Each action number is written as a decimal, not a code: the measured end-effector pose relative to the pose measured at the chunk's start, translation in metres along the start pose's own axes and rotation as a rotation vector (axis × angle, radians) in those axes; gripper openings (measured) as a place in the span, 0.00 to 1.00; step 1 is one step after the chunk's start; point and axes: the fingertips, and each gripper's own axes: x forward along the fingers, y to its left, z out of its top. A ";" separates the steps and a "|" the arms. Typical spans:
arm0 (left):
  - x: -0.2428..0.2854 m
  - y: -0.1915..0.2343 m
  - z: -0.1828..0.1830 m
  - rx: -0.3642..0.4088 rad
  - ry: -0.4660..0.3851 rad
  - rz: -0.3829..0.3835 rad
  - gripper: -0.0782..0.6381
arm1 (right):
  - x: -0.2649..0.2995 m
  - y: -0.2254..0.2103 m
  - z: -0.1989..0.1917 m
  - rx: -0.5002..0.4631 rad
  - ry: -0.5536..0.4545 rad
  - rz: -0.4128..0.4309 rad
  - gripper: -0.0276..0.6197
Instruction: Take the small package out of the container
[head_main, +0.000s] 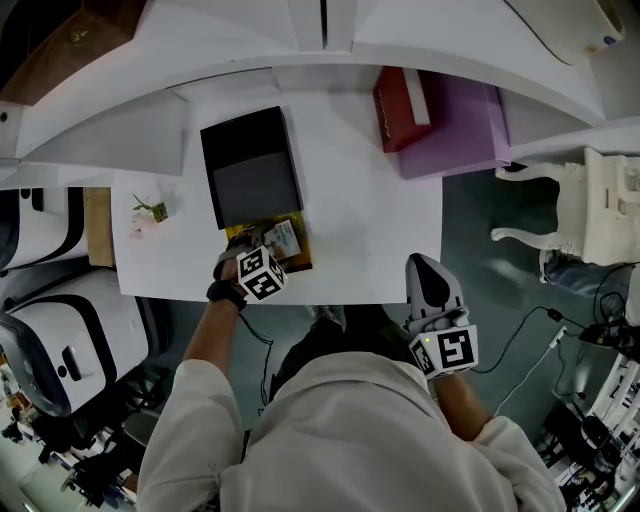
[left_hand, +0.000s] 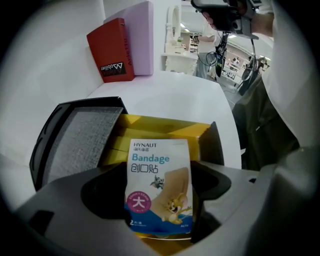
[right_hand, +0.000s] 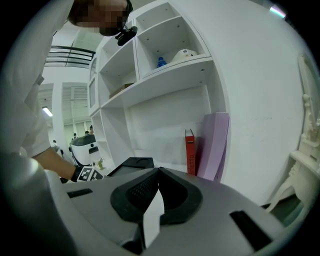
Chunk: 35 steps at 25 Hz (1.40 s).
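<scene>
Left tool (head_main: 268, 255) is gripping the small package (left_hand: 160, 185) between wide-set jaws, its lower edge inside the yellow container (left_hand: 165, 127) beneath. Lifting clear is remaining. Right tool (right_hand: 156, 180), closed and empty, is idling.

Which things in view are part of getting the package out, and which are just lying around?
Job: bandage package; yellow container; open black lid; left hand-held gripper.
Lying about: red book; purple box; small plant; right hand-held gripper.
</scene>
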 end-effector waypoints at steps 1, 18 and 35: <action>-0.002 0.000 0.001 -0.001 -0.003 0.006 0.67 | -0.001 0.000 0.000 -0.001 0.000 0.002 0.08; -0.089 0.022 0.024 -0.272 -0.230 0.188 0.67 | -0.006 0.026 0.023 -0.052 -0.057 0.064 0.08; -0.226 0.032 0.062 -0.445 -0.479 0.460 0.67 | -0.012 0.065 0.070 -0.136 -0.167 0.145 0.08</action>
